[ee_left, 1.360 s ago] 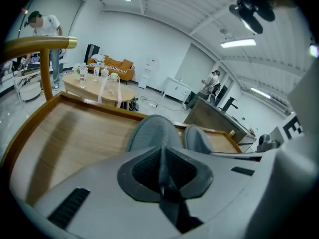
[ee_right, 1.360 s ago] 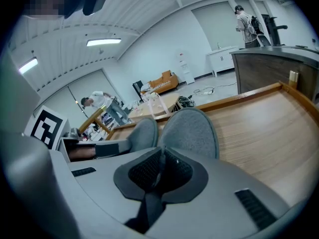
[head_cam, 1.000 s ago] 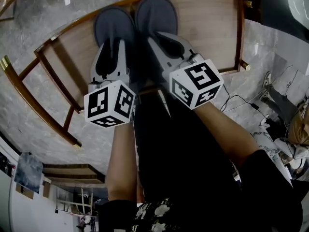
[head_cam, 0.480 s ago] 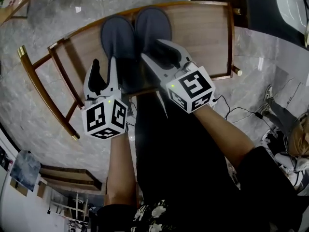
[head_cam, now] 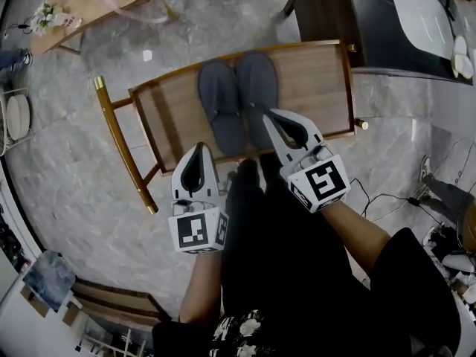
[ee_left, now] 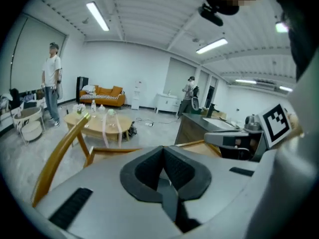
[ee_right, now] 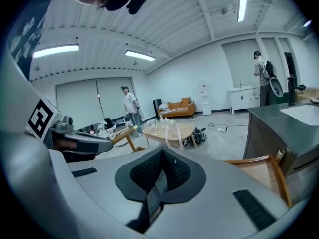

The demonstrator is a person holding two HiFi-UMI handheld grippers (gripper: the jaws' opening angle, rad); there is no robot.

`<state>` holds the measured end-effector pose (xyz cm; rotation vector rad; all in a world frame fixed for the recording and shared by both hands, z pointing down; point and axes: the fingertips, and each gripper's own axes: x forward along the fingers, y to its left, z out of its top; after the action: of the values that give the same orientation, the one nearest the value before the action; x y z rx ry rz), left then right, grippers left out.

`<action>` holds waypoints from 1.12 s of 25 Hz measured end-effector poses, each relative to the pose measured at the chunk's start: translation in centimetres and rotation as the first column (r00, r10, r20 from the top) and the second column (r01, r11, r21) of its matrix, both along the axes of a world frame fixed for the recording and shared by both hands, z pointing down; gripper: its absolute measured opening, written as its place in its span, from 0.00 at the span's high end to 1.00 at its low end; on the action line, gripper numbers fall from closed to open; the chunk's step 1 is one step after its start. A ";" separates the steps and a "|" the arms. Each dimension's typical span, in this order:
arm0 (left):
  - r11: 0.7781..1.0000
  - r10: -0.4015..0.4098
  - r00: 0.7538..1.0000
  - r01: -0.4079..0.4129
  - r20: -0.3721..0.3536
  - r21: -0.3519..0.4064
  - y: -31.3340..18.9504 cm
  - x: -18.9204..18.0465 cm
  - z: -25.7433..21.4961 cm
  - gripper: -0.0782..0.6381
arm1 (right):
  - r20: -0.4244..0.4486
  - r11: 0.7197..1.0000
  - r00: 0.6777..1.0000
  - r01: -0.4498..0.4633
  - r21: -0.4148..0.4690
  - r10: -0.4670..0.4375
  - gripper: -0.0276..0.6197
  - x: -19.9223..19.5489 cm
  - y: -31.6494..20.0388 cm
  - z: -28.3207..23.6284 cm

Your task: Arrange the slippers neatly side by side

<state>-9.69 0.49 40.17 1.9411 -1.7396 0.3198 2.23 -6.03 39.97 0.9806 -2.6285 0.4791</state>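
Observation:
Two grey slippers, the left one [head_cam: 221,104] and the right one [head_cam: 259,94], lie side by side, toes away from me, on a wooden bench [head_cam: 320,88]. My left gripper [head_cam: 199,149] hovers above the bench's near edge, clear of the left slipper. My right gripper [head_cam: 270,114] hangs over the right slipper's heel end, raised off it. Both sets of jaws have just been closing and now stand shut with nothing between them, as the left gripper view [ee_left: 163,149] and the right gripper view [ee_right: 162,153] show.
A dark counter with a sink [head_cam: 416,21] stands at the back right. A round wooden table [head_cam: 89,2] sits at the back left. Cables [head_cam: 387,198] trail on the marble floor to the right. People stand far off [ee_left: 51,86].
Both grippers have lifted up and drawn back from the slippers. Their jaws, open half a second ago, are now shut and empty. The slippers stay on the bench.

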 end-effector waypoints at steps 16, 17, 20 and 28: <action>0.876 -0.012 0.986 -0.068 0.164 0.477 2.8 -3.9 -21.9 0.89 | 0.105 0.895 0.982 -0.184 0.406 0.154 0.96 3.0 4.1 -20.0; 0.868 -0.027 0.983 -0.066 0.179 0.491 3.0 -4.3 -22.8 0.89 | 0.118 0.892 0.980 -0.195 0.407 0.160 0.96 2.9 4.1 -20.6; 0.850 -0.081 0.977 -0.034 0.195 0.525 3.3 -5.4 -24.7 0.89 | 0.129 0.896 0.980 -0.190 0.402 0.150 0.96 2.5 4.3 -21.8; 0.831 -0.086 0.972 -0.050 0.217 0.555 4.2 -4.1 -25.2 0.89 | 0.132 0.877 0.980 -0.192 0.440 0.148 0.96 2.0 6.0 -23.3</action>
<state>-13.82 4.70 14.94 2.3633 -2.1890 0.0219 4.27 0.01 16.68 1.3655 -2.8157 -0.0673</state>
